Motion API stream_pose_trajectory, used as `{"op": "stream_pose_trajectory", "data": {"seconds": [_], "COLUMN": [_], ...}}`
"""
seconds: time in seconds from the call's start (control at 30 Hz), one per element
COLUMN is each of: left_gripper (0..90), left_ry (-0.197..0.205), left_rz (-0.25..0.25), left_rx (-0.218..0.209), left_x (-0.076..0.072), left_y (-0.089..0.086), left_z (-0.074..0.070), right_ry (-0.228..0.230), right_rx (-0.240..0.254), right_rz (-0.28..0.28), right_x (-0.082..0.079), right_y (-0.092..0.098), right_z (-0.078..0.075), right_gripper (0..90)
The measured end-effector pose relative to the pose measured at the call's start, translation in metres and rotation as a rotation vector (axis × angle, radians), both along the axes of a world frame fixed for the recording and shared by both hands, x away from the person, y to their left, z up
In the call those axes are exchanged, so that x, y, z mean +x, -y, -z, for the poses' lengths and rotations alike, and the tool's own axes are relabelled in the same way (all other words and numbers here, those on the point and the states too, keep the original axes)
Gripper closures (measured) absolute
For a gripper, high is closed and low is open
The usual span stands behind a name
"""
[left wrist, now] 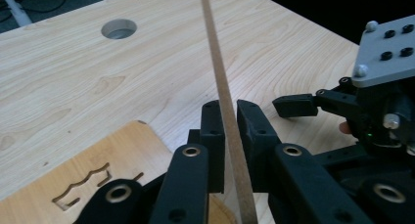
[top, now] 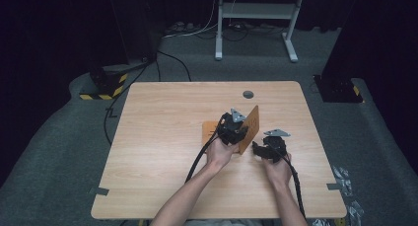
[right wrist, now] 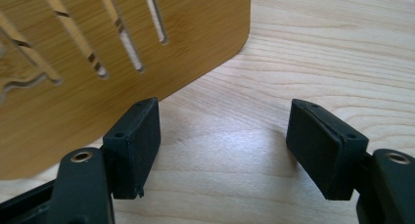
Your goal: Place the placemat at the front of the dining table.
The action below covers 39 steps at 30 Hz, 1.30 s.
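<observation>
High view: the left tool point(top: 235, 129) holds a wooden panel point(top: 250, 127) upright on the tabletop point(top: 162, 132). Left gripper view: jaws clamp the panel's thin edge. Right gripper view: the right tool point(right wrist: 222, 145) gapes released, panel ahead-left.

Upright panel point(right wrist: 98, 62) cut off top, left.

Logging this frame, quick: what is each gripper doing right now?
Left gripper: shut on the upright wooden panel, gripping its edge.
Right gripper: open, holding nothing.
</observation>
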State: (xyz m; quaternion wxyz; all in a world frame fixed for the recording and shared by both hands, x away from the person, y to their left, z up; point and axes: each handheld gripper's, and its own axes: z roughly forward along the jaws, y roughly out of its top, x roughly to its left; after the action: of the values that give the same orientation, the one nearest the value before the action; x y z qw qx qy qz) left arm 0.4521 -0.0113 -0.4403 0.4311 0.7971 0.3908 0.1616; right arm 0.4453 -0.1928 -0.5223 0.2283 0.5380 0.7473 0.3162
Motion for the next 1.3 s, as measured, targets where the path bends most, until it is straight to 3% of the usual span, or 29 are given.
{"op": "stream_pose_trajectory", "data": {"seconds": [0.17,0.3,0.37,0.57,0.93,1.3], "left_gripper": [84.7,85.5,85.9,86.1,86.2,86.2], "left_ry": [0.005,0.005,0.011,0.043,0.098,0.119], "left_rz": [0.012,0.027,0.028,0.034,0.026,0.003], "left_rx": [-0.007,-0.008,-0.030,-0.048,-0.048,-0.064], "left_x": [-0.002,-0.004,-0.005,-0.008,-0.013,-0.017], "left_y": [0.003,0.002,0.002,-0.001,-0.019,-0.038], "left_z": [-0.001,-0.001,-0.003,-0.013,-0.032,-0.045], "right_ry": [0.030,0.013,0.016,0.015,0.020,0.019], "right_rx": [-0.020,-0.004,-0.006,-0.005,-0.007,-0.008], "right_rz": [0.005,0.017,0.017,0.018,0.017,0.016], "right_x": [0.001,0.001,0.001,0.001,0.002,0.002], "right_y": [0.002,0.003,0.003,0.003,0.003,0.003], "right_z": [0.001,0.001,0.001,0.001,0.001,0.001], "right_gripper": [27.6,26.4,26.3,26.3,26.4,26.4]}}
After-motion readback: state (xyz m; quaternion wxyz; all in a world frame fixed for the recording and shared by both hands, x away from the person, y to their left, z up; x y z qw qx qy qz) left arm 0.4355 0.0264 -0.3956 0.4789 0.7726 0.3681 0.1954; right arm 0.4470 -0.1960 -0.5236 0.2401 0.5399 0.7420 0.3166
